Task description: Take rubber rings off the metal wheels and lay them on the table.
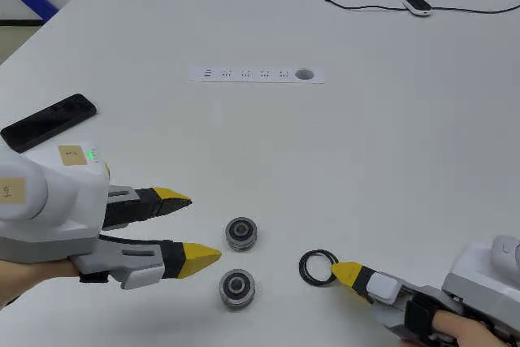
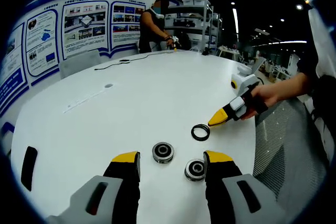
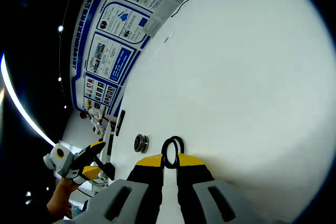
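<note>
Right gripper [image 1: 341, 272]: at 5 o'clock in the head view, held in a hand. Its yellow-tipped jaws are drawn nearly together and pinch the rim of the ring; its own view shows the rim between the two tips.
Ring: a thin black rubber ring [image 1: 317, 267], off any wheel, low over or on the white table [image 1: 366, 160]. I cannot tell whether it touches the surface. It is caught by the edge at its 3 o'clock.
Near wheel: a small round grey metal wheel with a dark centre [image 1: 237, 288], flat on the table, near the ring and at its 8 o'clock. Whether a ring is still on it is too small to tell.
Far wheel: a second grey metal wheel [image 1: 241, 233] of the same kind, just beside the near one at its 12 o'clock and apart from it.
Left gripper [image 1: 197, 227]: at 9 o'clock of the wheels, its yellow-tipped jaws wide apart with nothing between them, the tips pointing towards 3 o'clock and short of both wheels.
Phone: a flat black rectangular phone [image 1: 49, 122], at 10 o'clock, well apart from the wheels.
Strip: a long white strip with small markings and a grey round spot [image 1: 256, 75], at 12 o'clock of the wheels.
Cable: a thin black cable [image 1: 366, 8] joined to a small white and black device [image 1: 418, 5], at 1 o'clock near the far edge.
</note>
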